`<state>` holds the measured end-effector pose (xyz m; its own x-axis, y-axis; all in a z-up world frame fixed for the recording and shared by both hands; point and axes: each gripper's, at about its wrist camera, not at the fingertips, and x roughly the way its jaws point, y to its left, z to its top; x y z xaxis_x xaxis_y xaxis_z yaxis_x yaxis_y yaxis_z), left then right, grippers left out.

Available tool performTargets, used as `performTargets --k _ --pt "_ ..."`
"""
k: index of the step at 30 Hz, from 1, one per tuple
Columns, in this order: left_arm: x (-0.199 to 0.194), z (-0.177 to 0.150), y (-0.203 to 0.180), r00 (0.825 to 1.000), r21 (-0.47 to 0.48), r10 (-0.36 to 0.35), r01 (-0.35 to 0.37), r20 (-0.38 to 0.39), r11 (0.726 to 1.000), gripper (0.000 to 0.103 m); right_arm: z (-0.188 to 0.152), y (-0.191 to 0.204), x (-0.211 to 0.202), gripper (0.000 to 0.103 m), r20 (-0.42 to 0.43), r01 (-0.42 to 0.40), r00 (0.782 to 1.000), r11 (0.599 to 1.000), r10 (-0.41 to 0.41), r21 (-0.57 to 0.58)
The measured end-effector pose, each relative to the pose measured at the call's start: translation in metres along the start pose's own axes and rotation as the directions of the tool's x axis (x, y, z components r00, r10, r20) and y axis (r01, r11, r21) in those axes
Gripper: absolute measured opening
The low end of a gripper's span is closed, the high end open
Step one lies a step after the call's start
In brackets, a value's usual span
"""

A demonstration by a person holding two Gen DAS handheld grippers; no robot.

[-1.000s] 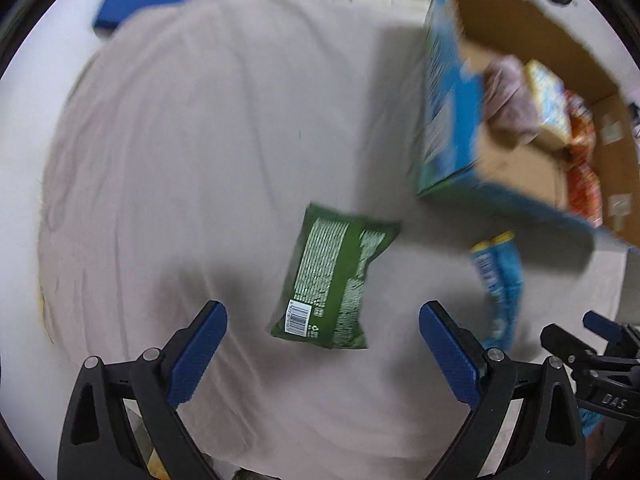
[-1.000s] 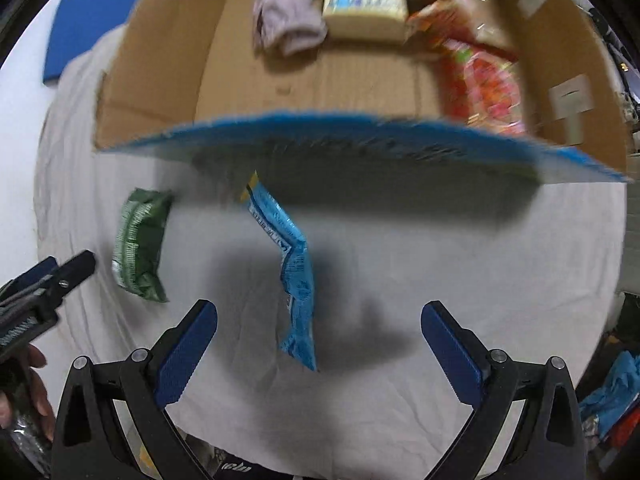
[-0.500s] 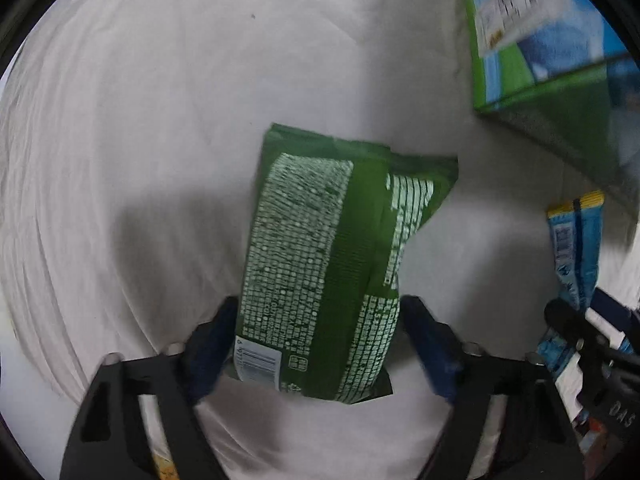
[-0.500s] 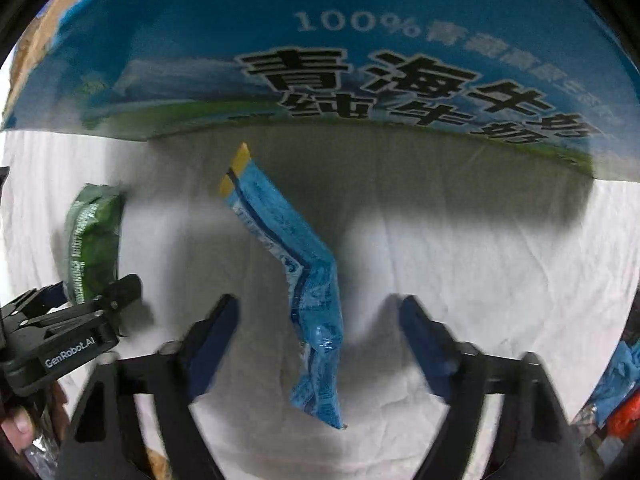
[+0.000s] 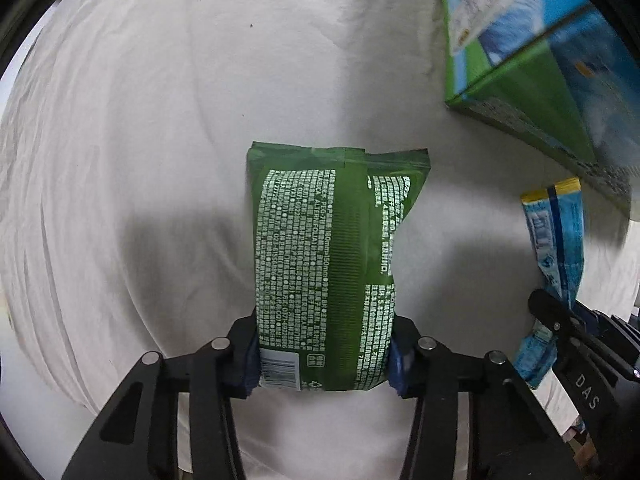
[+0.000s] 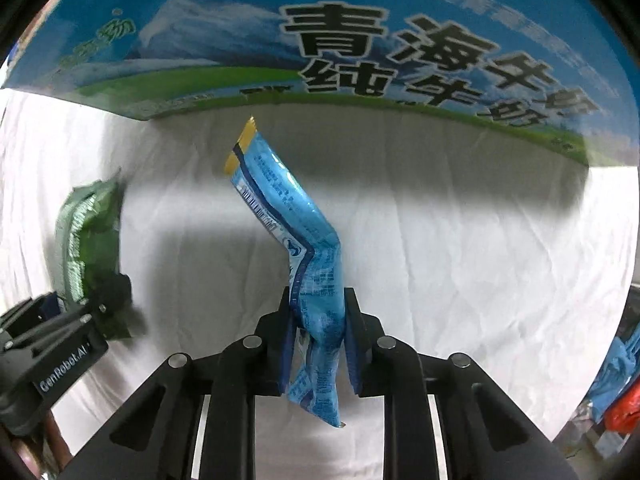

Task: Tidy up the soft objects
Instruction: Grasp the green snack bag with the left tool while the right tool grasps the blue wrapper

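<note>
Left wrist view: the left claw (image 5: pixel 323 360) is clamped on the near end of a green packet (image 5: pixel 326 264) over the white cloth (image 5: pixel 140 140), a printed box (image 5: pixel 532 52) far right.

Right wrist view: the right claw (image 6: pixel 320 344) pinches a bent blue packet (image 6: pixel 308 264) just before the box (image 6: pixel 320 32).

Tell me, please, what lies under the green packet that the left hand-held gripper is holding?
Under the green packet only the wrinkled white sheet and the packet's shadow show. The patch directly beneath it is covered, as are the pads of the left hand-held gripper.
</note>
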<state>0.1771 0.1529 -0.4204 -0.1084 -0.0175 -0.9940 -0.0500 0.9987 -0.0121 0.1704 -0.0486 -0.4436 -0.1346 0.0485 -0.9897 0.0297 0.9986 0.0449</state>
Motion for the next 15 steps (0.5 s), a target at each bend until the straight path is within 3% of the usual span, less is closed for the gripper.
performTargets --k 6,11,12,13,15 --pt "-0.013 -0.016 -0.004 0.999 0.006 -0.033 0.033 0.010 0.999 0.043 -0.020 -0.007 -0.015 0.020 0.020 -0.046 0.999 0.999 0.046 0.008" --pt "-0.018 -0.018 0.006 0.999 0.003 -0.050 0.050 0.009 0.999 0.043 -0.014 -0.014 -0.013 0.023 -0.014 -0.127 0.992 0.991 0.127 0.040" --pt "-0.016 -0.018 0.008 0.999 -0.003 -0.048 0.048 0.004 0.999 0.043 -0.012 -0.017 -0.011 0.027 -0.013 -0.151 0.988 0.987 0.152 0.051" --pt "-0.014 -0.016 0.009 0.999 -0.010 -0.050 0.050 0.000 0.999 0.043 -0.008 -0.023 -0.012 0.043 -0.016 -0.151 0.988 0.987 0.152 0.055" --pt "-0.008 0.000 0.014 0.998 -0.021 -0.057 0.057 -0.010 0.998 0.043 -0.006 -0.037 -0.010 0.058 -0.010 -0.134 0.991 0.990 0.135 0.054"
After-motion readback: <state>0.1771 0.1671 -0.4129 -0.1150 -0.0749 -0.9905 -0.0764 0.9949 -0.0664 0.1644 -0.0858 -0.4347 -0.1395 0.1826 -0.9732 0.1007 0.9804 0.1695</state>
